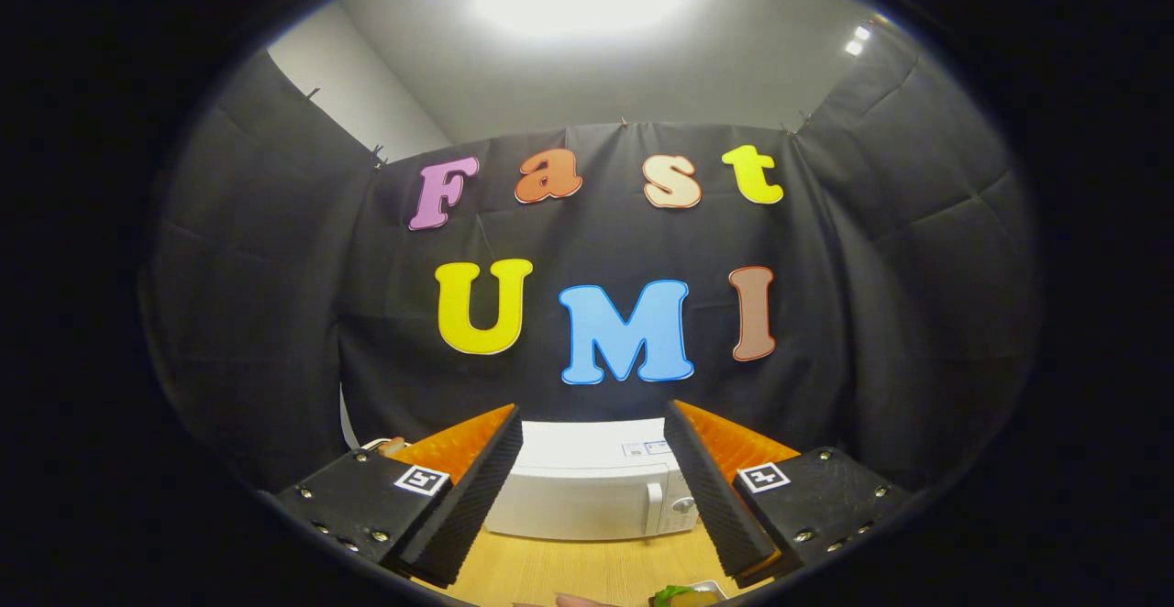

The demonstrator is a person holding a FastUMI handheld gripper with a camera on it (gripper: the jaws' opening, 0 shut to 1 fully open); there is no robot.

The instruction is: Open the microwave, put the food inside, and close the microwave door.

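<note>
A white microwave (592, 488) stands on the wooden table (569, 570) against the booth's black wall, its door shut, with a handle (653, 506) and a knob (683, 504) on its right side. My gripper (592, 424) is raised well above and short of it, fingers wide open with nothing between them; the microwave shows in the gap beyond them. Close below the right finger lies the food (683, 596), green and brown on a small white plate, partly cut off. A fingertip of a person (582, 601) shows beside it.
A small brownish object (393, 446) sits left of the microwave, mostly hidden behind my left finger. A white cable (346, 424) runs up the wall there. Bare wooden tabletop lies between the microwave and the food.
</note>
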